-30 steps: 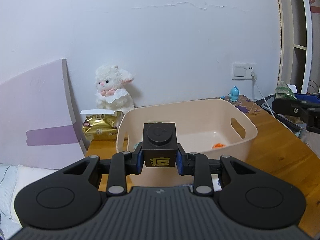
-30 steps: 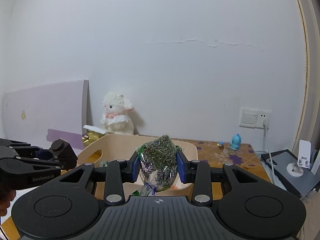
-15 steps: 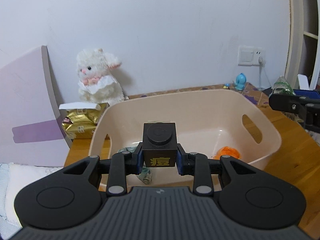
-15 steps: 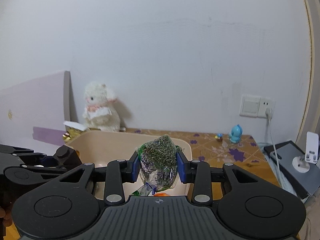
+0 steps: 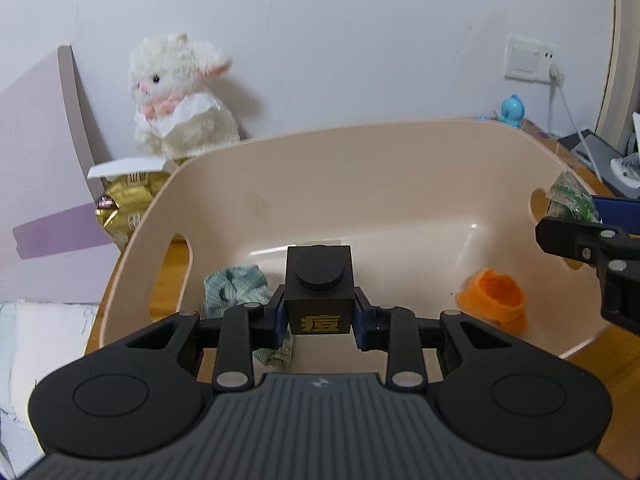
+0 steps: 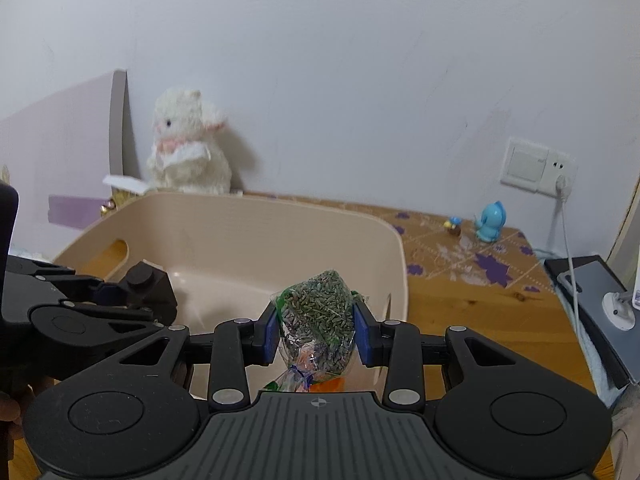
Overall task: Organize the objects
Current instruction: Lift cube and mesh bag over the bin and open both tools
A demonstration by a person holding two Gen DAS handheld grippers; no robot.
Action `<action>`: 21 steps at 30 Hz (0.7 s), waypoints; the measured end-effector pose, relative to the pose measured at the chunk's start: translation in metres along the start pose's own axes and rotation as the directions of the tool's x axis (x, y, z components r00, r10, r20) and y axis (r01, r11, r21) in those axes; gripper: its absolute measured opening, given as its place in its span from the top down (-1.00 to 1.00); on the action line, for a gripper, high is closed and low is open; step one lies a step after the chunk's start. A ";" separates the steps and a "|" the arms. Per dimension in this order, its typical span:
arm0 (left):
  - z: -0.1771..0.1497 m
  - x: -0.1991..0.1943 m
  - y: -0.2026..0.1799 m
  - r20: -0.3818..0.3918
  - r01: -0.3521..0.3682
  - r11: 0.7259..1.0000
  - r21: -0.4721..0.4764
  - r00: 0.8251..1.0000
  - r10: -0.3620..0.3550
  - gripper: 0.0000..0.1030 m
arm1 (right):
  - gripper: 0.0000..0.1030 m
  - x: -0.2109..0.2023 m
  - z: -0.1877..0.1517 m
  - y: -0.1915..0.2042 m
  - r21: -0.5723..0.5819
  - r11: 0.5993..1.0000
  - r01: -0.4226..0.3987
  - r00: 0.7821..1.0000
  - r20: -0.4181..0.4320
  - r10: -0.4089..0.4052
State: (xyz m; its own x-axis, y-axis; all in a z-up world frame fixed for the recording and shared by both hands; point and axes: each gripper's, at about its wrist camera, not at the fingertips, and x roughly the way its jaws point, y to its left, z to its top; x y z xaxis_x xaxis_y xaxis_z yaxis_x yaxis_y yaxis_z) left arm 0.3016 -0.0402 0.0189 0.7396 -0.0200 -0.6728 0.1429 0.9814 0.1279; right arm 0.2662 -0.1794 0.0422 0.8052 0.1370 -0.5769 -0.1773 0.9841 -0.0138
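Note:
My left gripper point(image 5: 319, 316) is shut on a black cube point(image 5: 319, 280) with a round stud on top and a gold character on its front. It hangs over the near rim of a beige plastic bin point(image 5: 360, 168). Inside the bin lie a green checked cloth point(image 5: 234, 290) and an orange sock point(image 5: 494, 300). My right gripper point(image 6: 316, 330) is shut on a clear bag of dried green herbs point(image 6: 318, 316), held above the bin point(image 6: 240, 224) near its right end. In the left wrist view the right gripper point(image 5: 580, 236) and the bag point(image 5: 568, 196) appear at the right edge.
A white plush lamb point(image 5: 176, 96) sits against the wall behind the bin, with a gold packet point(image 5: 128, 200) under a white card. A purple board point(image 5: 44, 160) leans at left. A blue toy figure point(image 6: 490, 222), wall socket point(image 6: 536, 166) with cable, and a grey device point(image 6: 592, 292) stand at right.
Both grippers have moved forward and down towards the bin, which now fills more of each view. Both stay shut on their objects.

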 end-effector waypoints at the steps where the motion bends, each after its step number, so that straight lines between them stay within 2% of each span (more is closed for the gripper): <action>1: 0.000 0.001 0.001 -0.004 0.005 1.000 -0.012 1.000 -0.005 0.35 | 0.31 0.002 -0.001 0.001 0.000 1.000 0.000 1.000 -0.006 0.000; 4: 0.000 0.002 0.005 -0.015 0.019 1.000 -0.024 1.000 -0.019 0.34 | 0.29 0.007 -0.003 0.002 0.006 1.000 -0.006 1.000 -0.026 0.006; 5: 0.000 0.001 0.005 -0.006 0.023 0.999 -0.023 1.000 -0.023 0.34 | 0.23 0.007 -0.003 0.002 0.008 1.000 -0.008 0.999 -0.031 0.008; 6: 0.000 -0.002 0.005 0.001 0.026 0.999 -0.021 1.000 -0.026 0.31 | 0.07 0.007 -0.003 0.002 0.010 1.000 -0.008 0.999 -0.031 0.009; 8: 0.002 -0.008 0.005 0.006 0.026 1.000 -0.012 1.000 -0.025 0.08 | 0.02 0.003 -0.001 0.001 0.016 1.000 -0.012 1.000 -0.015 0.012; 10: 0.003 -0.018 0.003 0.039 0.014 1.000 0.000 0.999 -0.014 -0.28 | -0.21 -0.004 0.001 -0.001 0.026 1.000 -0.009 1.000 0.000 0.009; 12: 0.004 -0.028 0.001 0.066 0.003 1.000 0.011 0.998 -0.004 -0.37 | -0.24 -0.013 0.004 -0.003 0.040 0.999 -0.017 1.000 0.018 0.016; 16: 0.005 -0.049 0.003 0.089 0.009 1.000 0.002 0.996 -0.009 -0.41 | -0.43 -0.035 0.008 -0.007 0.060 0.998 -0.026 0.998 0.058 0.022; 21: 0.000 -0.076 0.007 0.117 0.004 1.000 -0.021 0.993 -0.002 -0.52 | -0.56 -0.065 0.009 -0.011 0.070 0.997 -0.034 0.995 0.098 0.027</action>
State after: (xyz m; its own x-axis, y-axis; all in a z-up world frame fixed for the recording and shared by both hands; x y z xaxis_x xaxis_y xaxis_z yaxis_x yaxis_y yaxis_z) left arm 0.2460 -0.0321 0.0708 0.8112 -0.0437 -0.5832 0.1319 0.9852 0.1098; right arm 0.2208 -0.1978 0.0867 0.8516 0.1743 -0.4944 -0.1648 0.9843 0.0631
